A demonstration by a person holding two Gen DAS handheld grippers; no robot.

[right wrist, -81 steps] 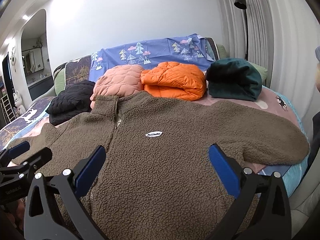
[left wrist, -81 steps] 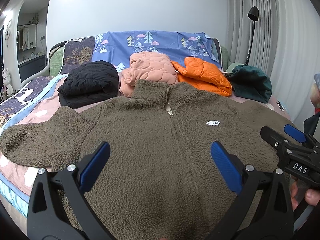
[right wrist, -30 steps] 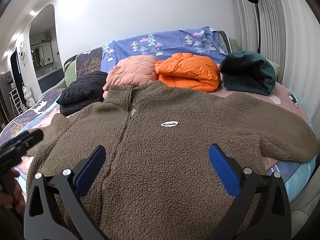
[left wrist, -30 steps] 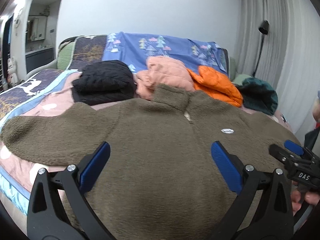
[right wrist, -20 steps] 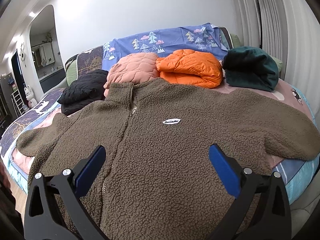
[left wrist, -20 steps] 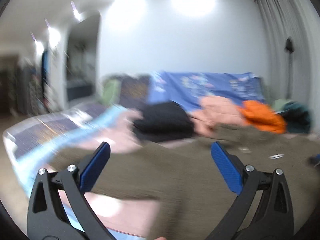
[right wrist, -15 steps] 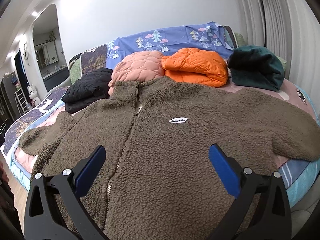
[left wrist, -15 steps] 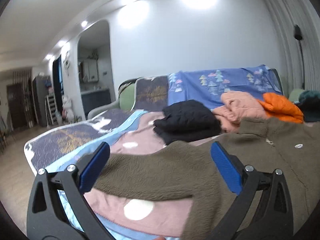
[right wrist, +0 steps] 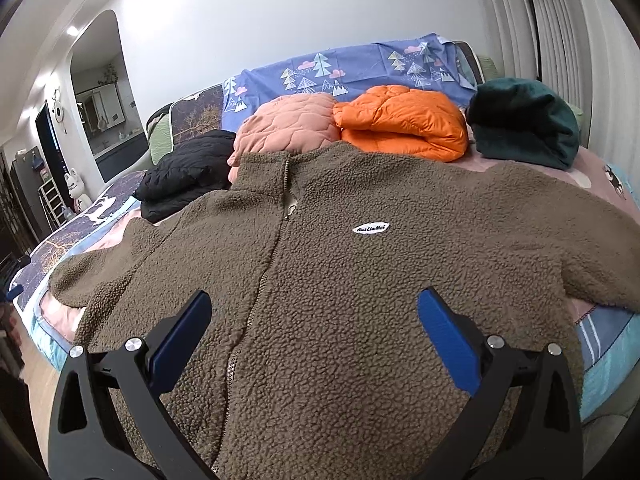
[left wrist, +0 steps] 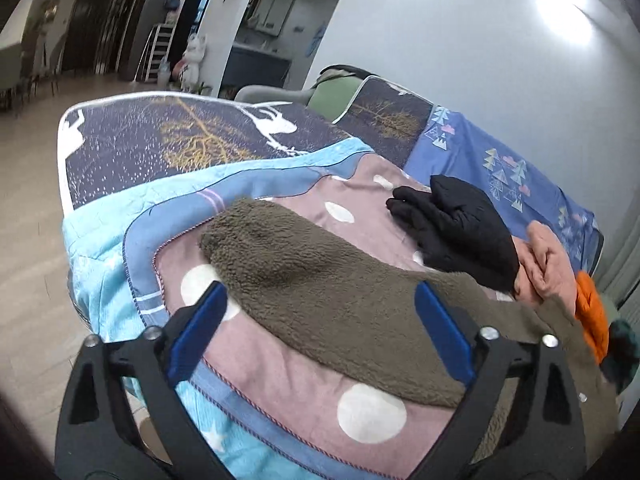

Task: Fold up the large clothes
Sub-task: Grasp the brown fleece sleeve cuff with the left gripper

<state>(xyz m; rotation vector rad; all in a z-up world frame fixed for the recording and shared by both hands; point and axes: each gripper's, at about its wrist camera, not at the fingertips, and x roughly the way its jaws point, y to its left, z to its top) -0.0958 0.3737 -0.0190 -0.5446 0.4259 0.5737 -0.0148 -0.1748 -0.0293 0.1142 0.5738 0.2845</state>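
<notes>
- The fleece (right wrist: 340,280) is spread flat, front up and zipped, across the bed (left wrist: 280,364); its collar lies against the folded jackets at the back, and both sleeves are stretched out sideways.
- The sleeve (left wrist: 304,276) on the left is framed by the left gripper (left wrist: 320,336), whose jaws have just been closing a little but are seen wide apart, with the sleeve lying between and below them and not pressed by the pads.
- If the jaws are closed too shallowly, only the pile is likely to be caught, and the thick sleeve may slip out when it is lifted.
- If they are closed too deeply, the bedsheet may be pinched along with the sleeve and dragged up with it.
- The sleeve cuff lies near the bed's edge; a poor pull could send it over the side, and the body could be skewed after it.
- The right gripper (right wrist: 316,340) is held apart, empty, above the lower front of the fleece. Nothing is pinned there, so a hard pull on the sleeve may shift the whole garment and spoil a straight fold.
- The black jacket (left wrist: 460,232), pink jacket (right wrist: 288,128), orange jacket (right wrist: 404,124) and green jacket (right wrist: 524,124) are stacked just behind the collar; they could be knocked if the fleece is pushed back.
</notes>
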